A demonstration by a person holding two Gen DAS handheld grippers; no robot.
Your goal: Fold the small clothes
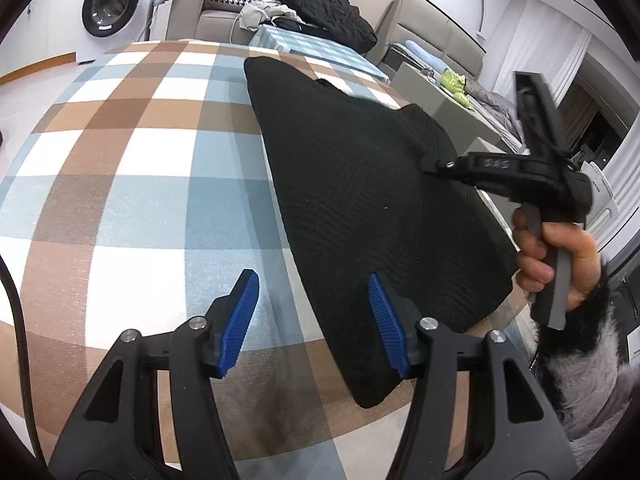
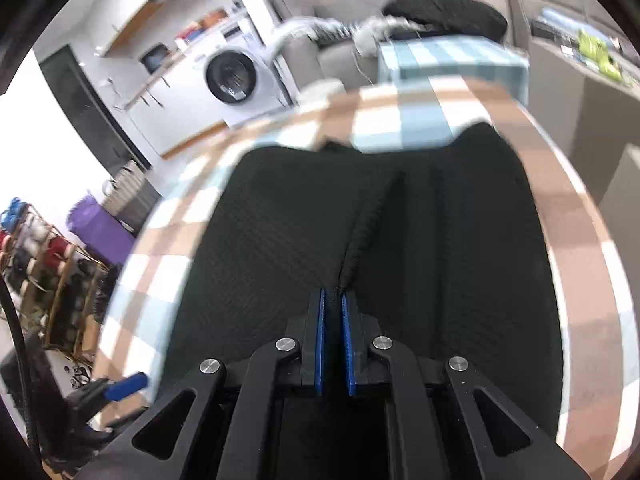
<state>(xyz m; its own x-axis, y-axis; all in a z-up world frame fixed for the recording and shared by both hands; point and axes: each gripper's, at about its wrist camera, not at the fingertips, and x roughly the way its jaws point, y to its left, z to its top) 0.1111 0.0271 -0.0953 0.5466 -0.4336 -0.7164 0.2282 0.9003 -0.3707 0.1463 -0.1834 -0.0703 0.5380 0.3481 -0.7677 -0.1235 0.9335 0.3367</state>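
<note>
A black knit garment lies on the checked tablecloth, its near corner by the front edge. My left gripper is open, hovering over the garment's left edge, one blue pad over cloth, the other over the garment. My right gripper shows in the left wrist view, pinching a raised fold at the garment's right side. In the right wrist view the garment fills the middle, and the right gripper is shut on a pinched ridge of fabric that rises into its blue pads.
A washing machine stands behind the table. A sofa with a black coat and loose clothes is at the back. A second checked surface lies beyond the table. Shelves with yarn stand left.
</note>
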